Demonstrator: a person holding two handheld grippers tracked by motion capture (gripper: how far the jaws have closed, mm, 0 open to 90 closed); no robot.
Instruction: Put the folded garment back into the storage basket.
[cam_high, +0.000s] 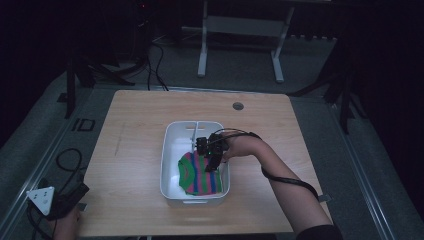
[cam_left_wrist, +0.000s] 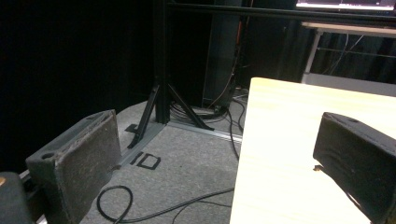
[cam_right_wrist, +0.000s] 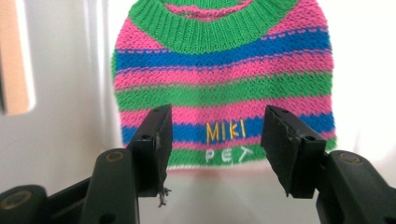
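A little striped sweater lies in the white bin, and the right gripper hangs over it with its jaws apart.

The sweater (cam_high: 200, 174) has pink, green and blue stripes and lies flat in the near part of the white bin (cam_high: 169, 150), which sits in the middle of the wooden table (cam_high: 135, 130). The right gripper (cam_high: 212, 165) is just above the sweater's far right part. In the right gripper view its jaws stand apart with nothing pinched between them, and the sweater (cam_right_wrist: 224, 88) shows yellow letters "MIKI". The left gripper (cam_high: 55, 199) waits at the table's near left corner, well apart from the bin, jaws wide and holding nothing.
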